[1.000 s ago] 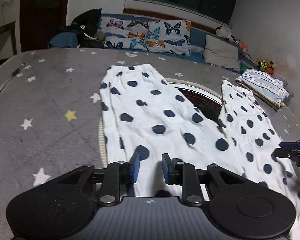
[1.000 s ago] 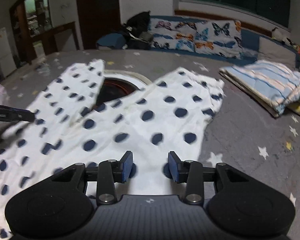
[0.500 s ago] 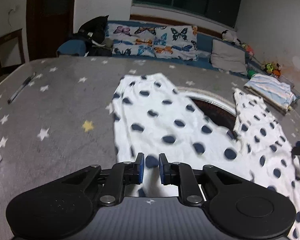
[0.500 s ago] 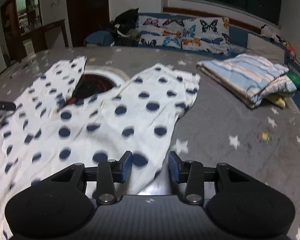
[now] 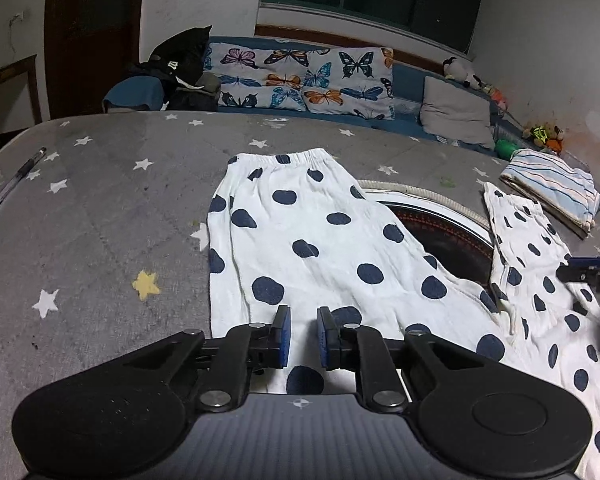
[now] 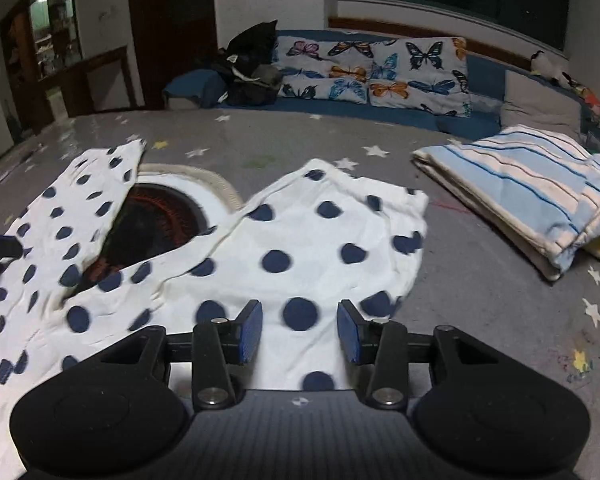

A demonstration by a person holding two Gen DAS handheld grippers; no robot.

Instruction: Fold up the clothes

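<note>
Crinkled matt cotton trousers (image 5: 320,248) on fuzzy bedspread (image 5: 100,248).

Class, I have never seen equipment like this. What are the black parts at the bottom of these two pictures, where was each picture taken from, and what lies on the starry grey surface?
Each picture comes from a camera mounted on a hand-held two-finger tool, looking forward along its fingers. One view shows the left tool, its blue pads close together with a narrow gap; the other shows the right tool, spread wide. Neither holds anything. Both sit over white polka-dot trousers, spread flat with legs apart on a grey star-patterned mat. A round dark object shows between the legs. A folded striped cloth lies to the right, a pen far left. Butterfly cushions line the back.
</note>
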